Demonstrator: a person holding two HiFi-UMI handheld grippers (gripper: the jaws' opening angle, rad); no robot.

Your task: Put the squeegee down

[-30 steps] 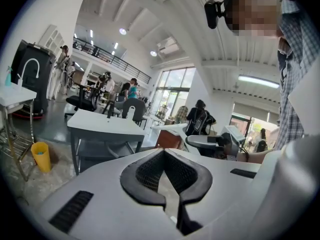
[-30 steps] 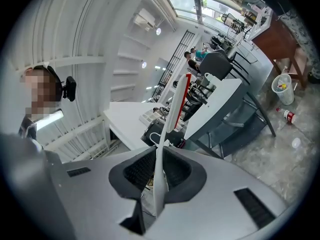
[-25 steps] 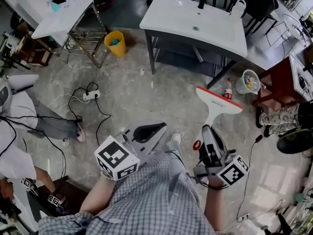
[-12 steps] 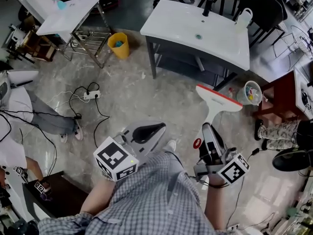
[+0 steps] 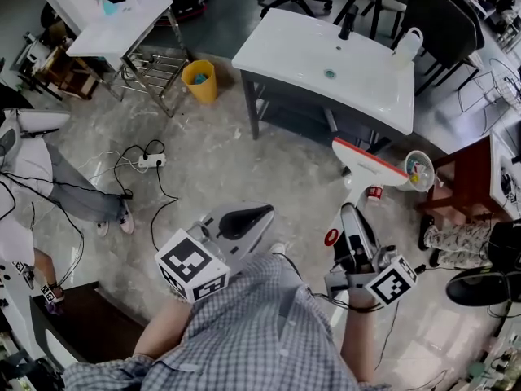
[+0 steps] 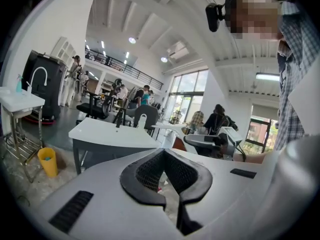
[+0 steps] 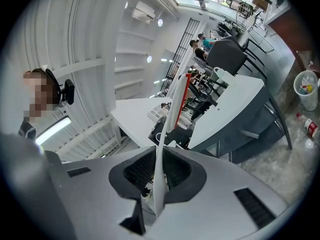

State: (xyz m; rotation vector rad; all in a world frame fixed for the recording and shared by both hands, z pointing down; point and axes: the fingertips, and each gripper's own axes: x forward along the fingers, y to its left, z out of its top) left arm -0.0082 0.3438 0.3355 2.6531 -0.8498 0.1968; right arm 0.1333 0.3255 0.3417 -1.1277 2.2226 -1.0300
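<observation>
1. Squeegee [image 5: 370, 168] is held in the air, handle gripped in my right claw [image 5: 352, 218], head just short of the white surface [image 5: 285, 47].
2. Left claw [image 5: 242, 218] is closed and empty.
3. Best bet: I keep it level, rest it flat there, and only then loosen.

Stone floor [image 5: 220, 165] bears a yellow bin [image 5: 199, 80] and a power strip [image 5: 151, 160]

Squeegee [image 5: 364, 169]: smooth white plastic with a faint sheen; red, rubber-like strip along the blade edge.
Right gripper [image 5: 350, 213] and left gripper [image 5: 259, 214]: matt pale-grey moulded plastic shells; pads [image 6: 150, 171] black, finely ridged, rubbery.
Sink table [image 5: 301, 43]: glossy white top on a dark painted metal frame.
Floor [image 5: 212, 165]: mottled grey, stone-like, lightly polished.
Bucket [image 5: 199, 84]: smooth yellow plastic.
Rack [image 5: 146, 68]: bare bright metal.
Shirt [image 5: 260, 332]: matt checked woven cloth.
</observation>
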